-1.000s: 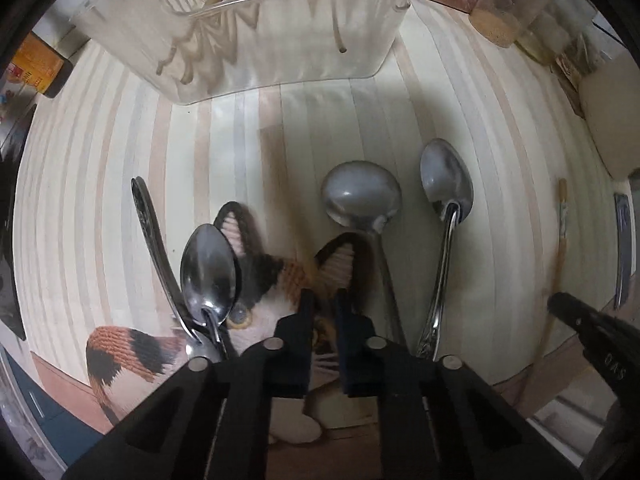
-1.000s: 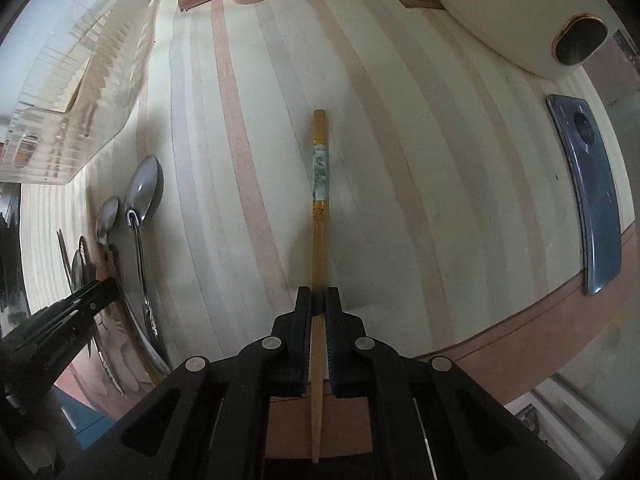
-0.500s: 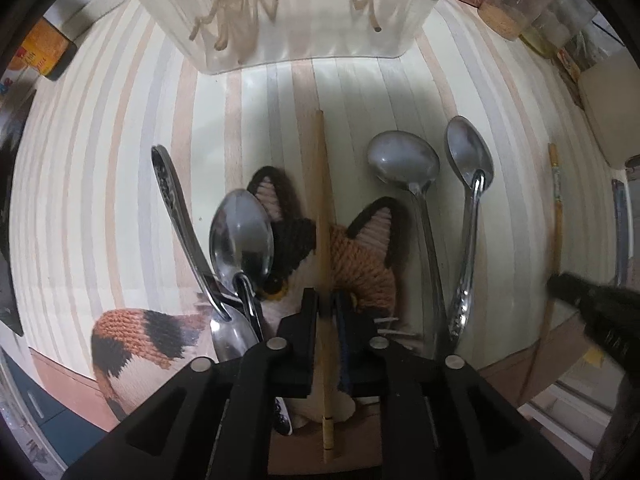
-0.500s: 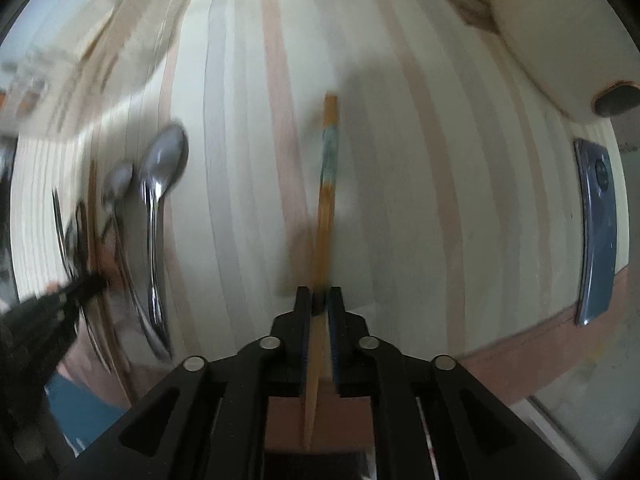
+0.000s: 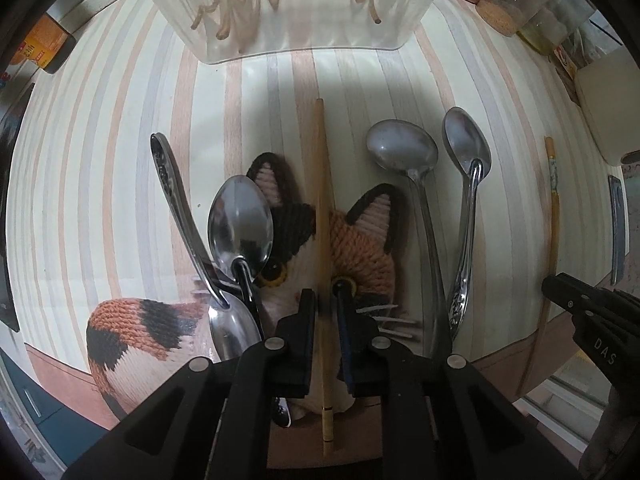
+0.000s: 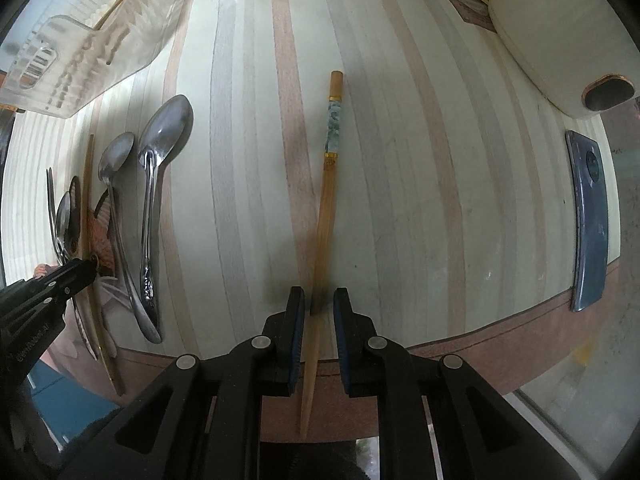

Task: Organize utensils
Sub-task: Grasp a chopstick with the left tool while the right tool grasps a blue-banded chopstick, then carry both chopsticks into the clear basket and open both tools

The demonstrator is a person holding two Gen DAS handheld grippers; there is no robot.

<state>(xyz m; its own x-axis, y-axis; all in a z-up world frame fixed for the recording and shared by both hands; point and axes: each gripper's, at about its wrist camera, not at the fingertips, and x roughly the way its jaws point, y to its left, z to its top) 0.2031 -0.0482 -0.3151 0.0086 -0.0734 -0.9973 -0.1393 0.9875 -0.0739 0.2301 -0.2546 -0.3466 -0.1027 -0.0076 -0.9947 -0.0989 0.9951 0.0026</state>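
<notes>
- Soft, even light is falling on the striped tabletop (image 5: 120,184); the left view is reading dimmer and warmer, the right view paler and brighter
- A broad grey shadow is pooling at the middle of the left view, around the chopstick (image 5: 320,200); a narrower one is trailing beside the patterned chopstick (image 6: 326,208)
- The spoons (image 5: 240,220) are catching dull glints, no harsh glare
- Fisheye bending is curving the stripes outward; black vignetting is closing every corner
- The clear basket (image 6: 80,52) at the far left is smearing slightly
</notes>
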